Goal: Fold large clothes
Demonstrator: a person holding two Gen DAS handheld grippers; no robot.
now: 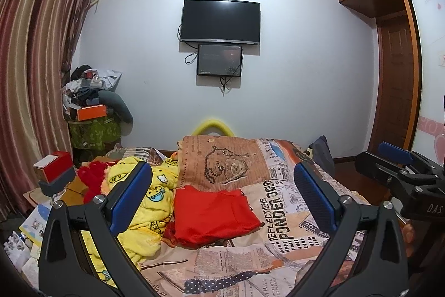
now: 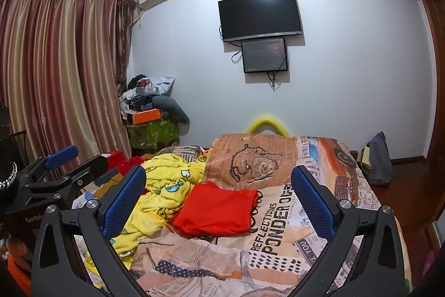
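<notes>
Left-wrist view: the left gripper (image 1: pixel 222 194) fills the lower frame with its blue-padded fingers (image 1: pixel 130 196) spread wide and nothing between them. Framed in that gap, at lower centre, lies a folded red garment (image 1: pixel 214 213) on a bed (image 1: pixel 278 247) covered in a newspaper-print sheet. Just left of the red garment and touching it sits a crumpled yellow cartoon-print garment (image 1: pixel 150 202) — bunched, not folded — with a second red cloth (image 1: pixel 91 180) beyond it at the left. The right gripper (image 1: pixel 400 171) enters at the right edge, its jaws held apart and empty.

Right-wrist view: the right gripper (image 2: pixel 218 198) is likewise wide open and holds nothing; the red garment (image 2: pixel 219 210) lies at lower centre between its fingers, the yellow garment (image 2: pixel 164 185) beside it to the left. The left gripper (image 2: pixel 66 160) shows at the left edge, open.

Background, both views — a dark wall-mounted television (image 1: pixel 221 20) at upper centre, striped curtains (image 1: pixel 36 60) on the left.
</notes>
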